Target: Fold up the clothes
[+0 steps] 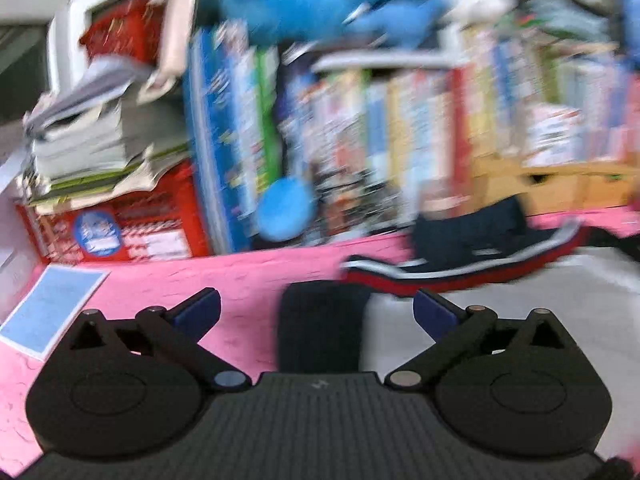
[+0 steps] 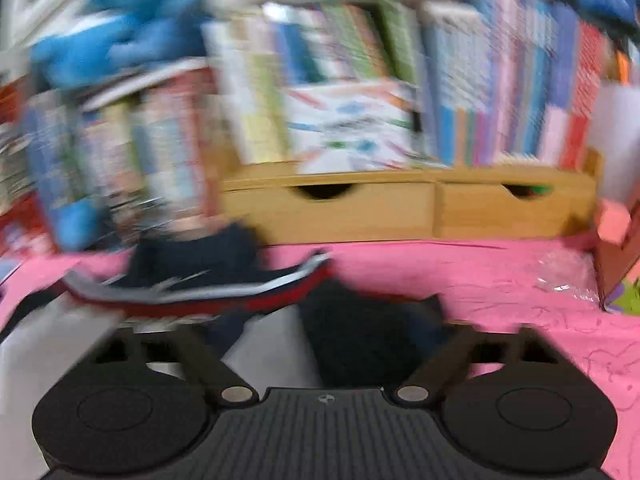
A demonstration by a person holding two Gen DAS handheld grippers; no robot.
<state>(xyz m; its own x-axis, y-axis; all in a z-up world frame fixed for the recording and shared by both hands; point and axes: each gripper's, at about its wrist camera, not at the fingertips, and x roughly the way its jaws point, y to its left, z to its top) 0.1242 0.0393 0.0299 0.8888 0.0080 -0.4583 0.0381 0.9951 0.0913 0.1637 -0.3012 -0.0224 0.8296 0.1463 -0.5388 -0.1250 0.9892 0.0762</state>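
Across the pink surface (image 1: 248, 280), ahead of both tools, a dark navy garment (image 1: 468, 236) with a red and white striped band (image 1: 460, 276) is seen lying crumpled, partly over a pale grey-white cloth (image 1: 520, 292) that spreads toward the cameras. The garment is judged to be soft, light and limp: it will sag and drag when lifted, and the knitted band is likely the firmest and least slippery place to be gripped, at its two ends so that the cloth can be drawn flat. The pale cloth beneath may be caught up with it if the pinch is taken too deep.

The left tool (image 1: 316, 312) is held wide, blue pads (image 1: 430, 312) well apart, nothing between them but a dark blurred patch whose nature cannot be settled. The right tool (image 2: 320, 344) appears spread too, yet its fingertips are lost in motion blur against dark fabric (image 2: 360, 340), so whether cloth is pinched cannot be told.

Both views are heavily smeared. Sleeves, collar and the garment's full outline cannot be made out, and its near edge is hidden behind the tools. Books (image 2: 360, 120) and wooden drawers (image 2: 328, 212) stand behind.
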